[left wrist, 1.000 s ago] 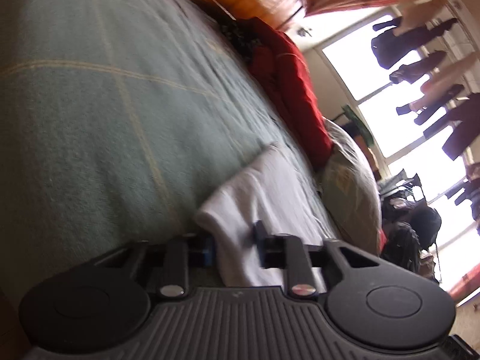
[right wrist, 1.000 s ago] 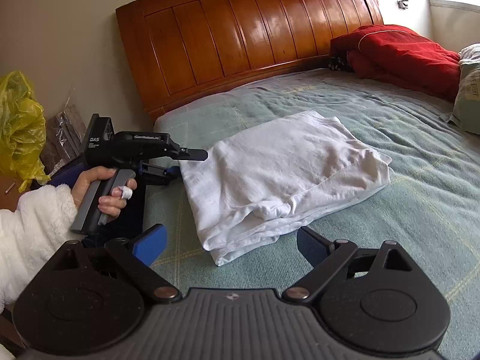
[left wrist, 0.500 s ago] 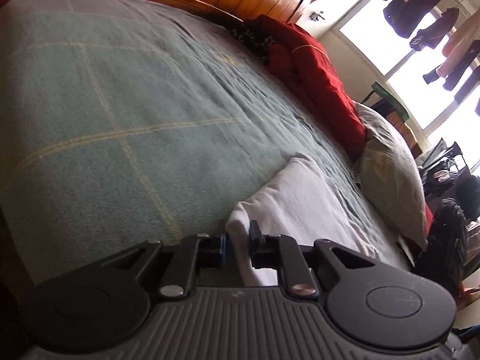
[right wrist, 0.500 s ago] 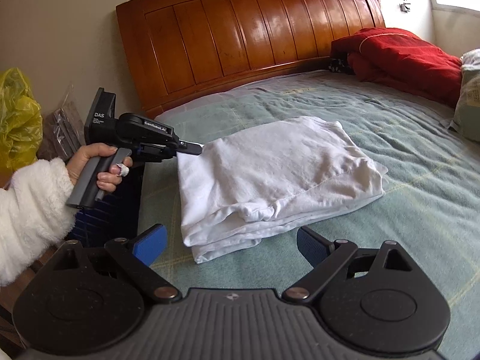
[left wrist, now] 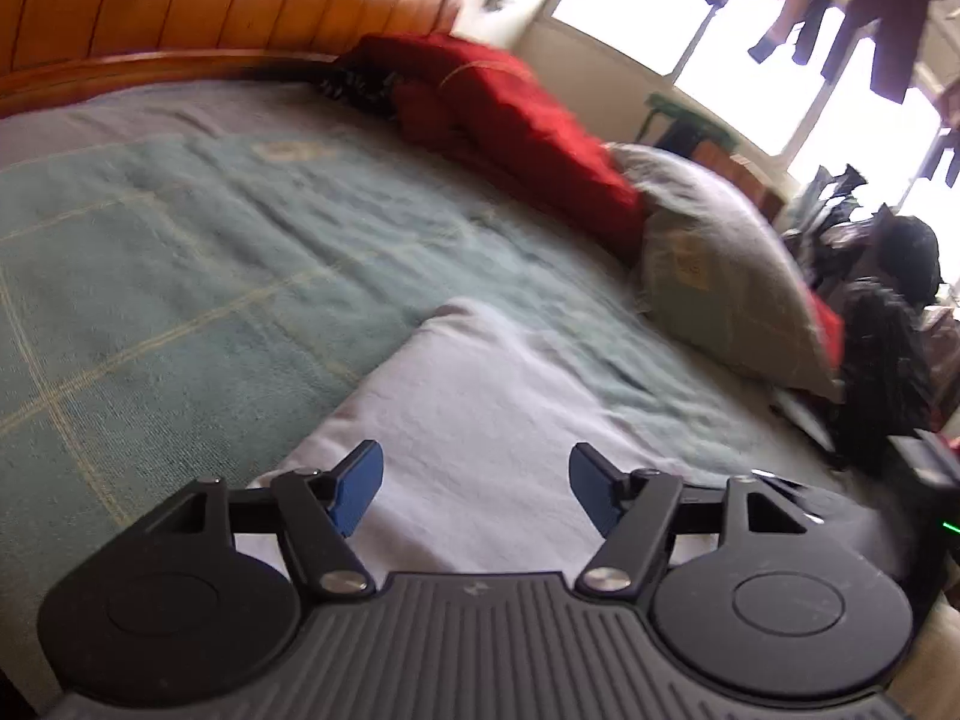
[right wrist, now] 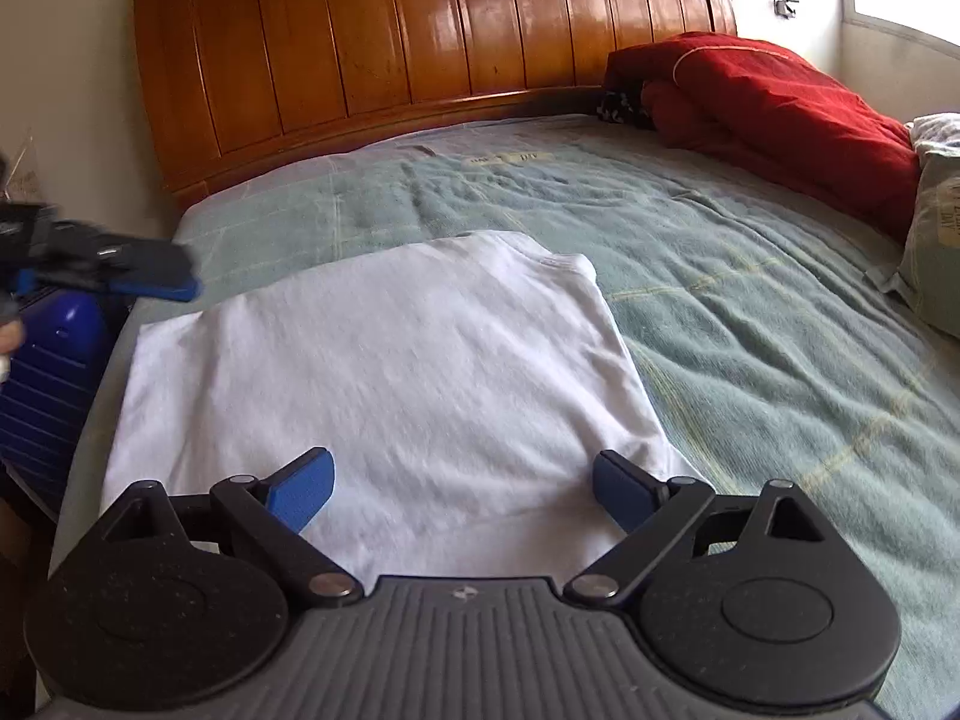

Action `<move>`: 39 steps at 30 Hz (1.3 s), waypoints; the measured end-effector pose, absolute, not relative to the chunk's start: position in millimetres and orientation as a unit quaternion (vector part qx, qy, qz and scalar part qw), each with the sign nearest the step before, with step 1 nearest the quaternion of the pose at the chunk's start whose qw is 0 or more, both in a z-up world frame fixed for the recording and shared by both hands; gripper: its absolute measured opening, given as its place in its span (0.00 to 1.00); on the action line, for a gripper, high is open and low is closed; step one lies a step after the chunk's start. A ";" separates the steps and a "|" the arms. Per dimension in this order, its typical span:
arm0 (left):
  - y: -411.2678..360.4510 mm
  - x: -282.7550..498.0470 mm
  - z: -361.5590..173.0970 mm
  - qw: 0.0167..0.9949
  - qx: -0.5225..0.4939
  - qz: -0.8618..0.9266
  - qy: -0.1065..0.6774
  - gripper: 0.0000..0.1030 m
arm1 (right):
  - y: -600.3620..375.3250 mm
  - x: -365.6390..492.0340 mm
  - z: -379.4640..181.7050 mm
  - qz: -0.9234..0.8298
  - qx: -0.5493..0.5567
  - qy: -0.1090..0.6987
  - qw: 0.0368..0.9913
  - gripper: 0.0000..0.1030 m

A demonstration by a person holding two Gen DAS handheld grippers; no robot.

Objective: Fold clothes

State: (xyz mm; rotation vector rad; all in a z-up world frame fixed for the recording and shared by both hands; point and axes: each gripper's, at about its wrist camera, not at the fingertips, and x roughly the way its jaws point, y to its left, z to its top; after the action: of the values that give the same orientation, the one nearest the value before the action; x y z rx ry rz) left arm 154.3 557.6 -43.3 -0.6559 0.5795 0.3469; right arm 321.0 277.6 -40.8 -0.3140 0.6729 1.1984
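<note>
The bed point(right wrist: 750, 312) carries a white garment point(right wrist: 390, 360) on its near left part, lying flat as a tidy folded rectangle. Judging by its look, it is light, soft cotton in several layers that will sag and slide apart if pinched thinly; a folded edge or corner, taken through all layers, seems the best hold. The right gripper point(right wrist: 462, 489) hangs over its near edge, jaws apart, empty. The left gripper point(left wrist: 477, 489) likewise gapes, empty, over the garment's left end.

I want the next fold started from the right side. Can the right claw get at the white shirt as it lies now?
Probably yes. The right claw hangs open just over the near edge of the white shirt, which lies flat on the green blanket with nothing on top of it. The left claw is off at the far left corner, out of the way.
</note>
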 end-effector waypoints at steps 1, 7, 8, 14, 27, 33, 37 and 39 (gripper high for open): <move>556.1 160.0 -43.0 0.892 -0.315 0.164 0.281 0.64 | 269.8 316.6 -37.1 0.553 -0.146 0.307 0.761 0.93; 546.8 196.3 -42.3 0.895 -0.300 0.152 0.294 0.75 | 211.7 292.7 -11.9 0.565 -0.146 0.289 0.759 0.96; 545.1 202.9 -42.5 0.895 -0.296 0.152 0.297 0.78 | 202.5 289.4 -8.4 0.566 -0.142 0.289 0.759 0.96; 534.9 242.4 -43.8 0.899 -0.269 0.149 0.312 0.82 | 165.7 276.2 -5.8 0.544 -0.127 0.308 0.770 0.99; 418.8 193.0 -0.3 0.922 -0.142 0.086 0.351 0.90 | 80.4 267.4 -11.2 0.476 -0.083 0.352 0.801 1.00; 360.8 164.5 -25.6 0.913 -0.167 0.028 0.372 0.90 | 53.0 249.4 -7.8 0.471 -0.069 0.357 0.804 1.00; 334.4 157.9 -31.7 0.911 -0.143 0.038 0.386 0.93 | 34.9 237.1 -5.6 0.467 -0.059 0.361 0.805 1.00; 328.1 151.6 -22.5 0.918 -0.133 0.047 0.371 0.93 | 25.8 230.9 -4.4 0.465 -0.055 0.362 0.806 1.00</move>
State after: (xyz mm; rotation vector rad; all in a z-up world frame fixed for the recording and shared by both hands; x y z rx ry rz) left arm 151.6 328.1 -22.5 -0.2734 0.7637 0.0969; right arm 230.9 25.8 -4.4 -0.1173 0.7754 0.9960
